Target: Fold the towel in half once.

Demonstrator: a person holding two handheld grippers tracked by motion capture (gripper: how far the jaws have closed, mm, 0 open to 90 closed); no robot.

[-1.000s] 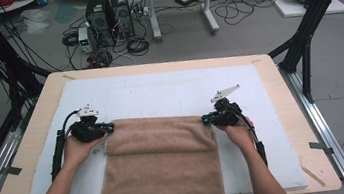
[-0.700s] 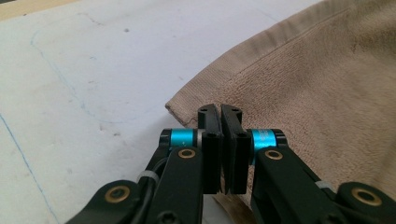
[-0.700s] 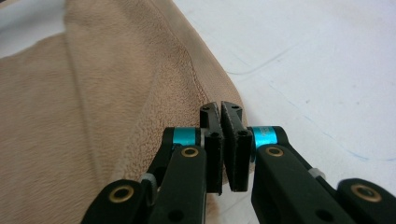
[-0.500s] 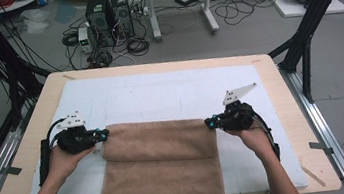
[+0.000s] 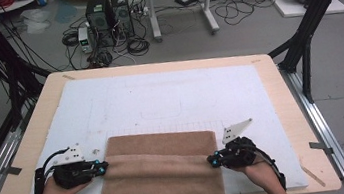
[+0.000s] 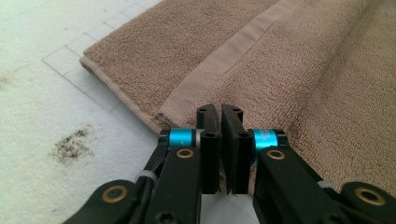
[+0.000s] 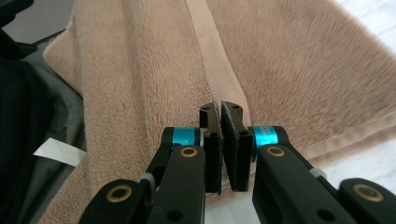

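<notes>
- Towel (image 5: 162, 171): brown terry, lies at the middle of the table's near edge, on the white mat (image 5: 170, 97). Its near part hangs over that edge.
- Top layer is folded; its folded edge runs parallel to the near edge, and a strip of the lower layer shows beyond it toward the far edge.
- Left gripper (image 5: 99, 168): at the towel's left side, near the table's near-left corner, tips touching the fold's left end.
- Left gripper view: jaws nearly together, only a thin slit between them, tips right at the towel's woven band (image 6: 219, 65). Whether cloth is pinched between them, I can't tell.
- Right gripper (image 5: 214, 161): at the towel's right side, level with the left one, tips at the fold's right end.
- Right gripper view: jaws likewise almost closed with a thin slit, resting over the towel's band (image 7: 212, 56). Grip on cloth not confirmable either.
- The two grippers face each other across the towel's width, well apart.
- Mat has a dark smudge (image 6: 72, 144) just beside the towel's left corner.
- Wooden table (image 5: 280, 93) shows as a border around the mat.
</notes>
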